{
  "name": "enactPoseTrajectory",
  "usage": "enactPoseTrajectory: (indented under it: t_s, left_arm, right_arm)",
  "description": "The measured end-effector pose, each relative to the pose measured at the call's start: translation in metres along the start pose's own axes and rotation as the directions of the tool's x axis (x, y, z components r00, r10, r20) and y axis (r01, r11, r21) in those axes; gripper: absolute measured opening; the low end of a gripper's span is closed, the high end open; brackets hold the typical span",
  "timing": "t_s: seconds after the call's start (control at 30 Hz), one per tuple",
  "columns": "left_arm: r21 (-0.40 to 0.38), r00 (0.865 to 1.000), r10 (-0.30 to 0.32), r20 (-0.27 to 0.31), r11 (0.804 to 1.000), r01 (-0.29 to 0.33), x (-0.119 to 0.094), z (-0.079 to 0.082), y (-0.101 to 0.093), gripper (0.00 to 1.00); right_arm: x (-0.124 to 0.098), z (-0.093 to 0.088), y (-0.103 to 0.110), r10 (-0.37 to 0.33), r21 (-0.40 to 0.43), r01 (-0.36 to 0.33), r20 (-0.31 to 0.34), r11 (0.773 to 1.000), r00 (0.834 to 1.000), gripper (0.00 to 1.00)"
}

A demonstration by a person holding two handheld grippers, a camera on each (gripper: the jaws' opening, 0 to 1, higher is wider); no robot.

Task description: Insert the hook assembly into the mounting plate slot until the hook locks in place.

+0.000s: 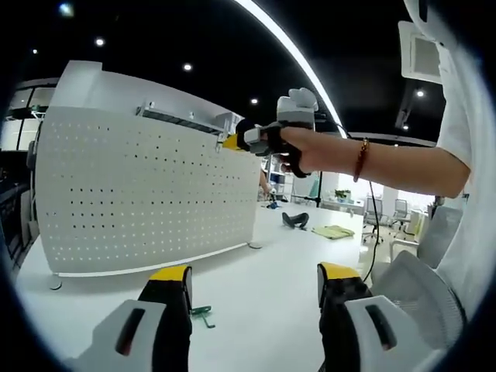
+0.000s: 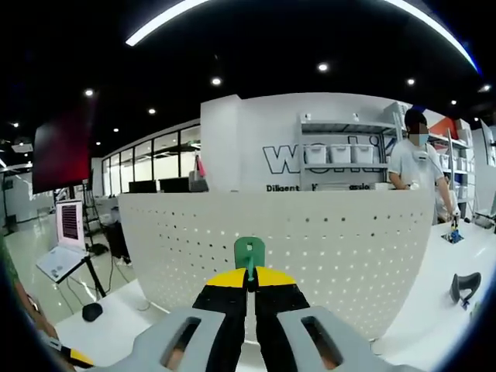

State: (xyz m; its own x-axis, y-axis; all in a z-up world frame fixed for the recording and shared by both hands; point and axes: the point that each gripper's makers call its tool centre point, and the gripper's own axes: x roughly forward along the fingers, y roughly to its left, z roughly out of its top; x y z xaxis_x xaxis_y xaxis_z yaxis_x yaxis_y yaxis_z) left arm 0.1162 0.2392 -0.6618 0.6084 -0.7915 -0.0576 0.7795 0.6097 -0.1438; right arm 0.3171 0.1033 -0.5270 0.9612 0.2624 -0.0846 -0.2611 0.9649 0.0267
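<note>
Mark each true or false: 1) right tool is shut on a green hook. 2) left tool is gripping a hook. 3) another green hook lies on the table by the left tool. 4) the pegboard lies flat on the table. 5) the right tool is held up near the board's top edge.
1) True: the right tool is shut on the green hook.
2) False: the left tool is open, with nothing between its jaws.
3) True: a second green hook lies on the white table next to the left jaw.
4) False: the white pegboard stands upright on the table.
5) True: the left gripper view shows a hand holding the right tool at the board's upper edge.
</note>
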Motion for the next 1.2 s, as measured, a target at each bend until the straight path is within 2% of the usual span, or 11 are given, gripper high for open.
enactPoseTrajectory:
  t_s: [0.23, 0.73, 1.2]
  left_arm:
    - [0.008, 1.0, -0.006, 0.012, 1.0, 0.006, -0.002, 0.008, -0.002, 0.69]
    - [0.01, 1.0, -0.001, 0.001, 1.0, 0.001, -0.007, 0.005, 0.002, 0.7]
    - [0.011, 1.0, 0.008, -0.002, 1.0, -0.008, -0.009, 0.006, 0.007, 0.71]
  right_arm:
    - [0.009, 0.0, -0.004, -0.013, 0.028, 0.013, 0.003, 1.0, 1.0, 0.01]
    - [0.028, 0.007, -0.011, -0.038, 0.028, 0.037, 0.006, 0.999, 0.999, 0.01]
    - [0.048, 0.005, -0.012, -0.052, 0.036, 0.052, -0.01, 0.998, 0.999, 0.01]
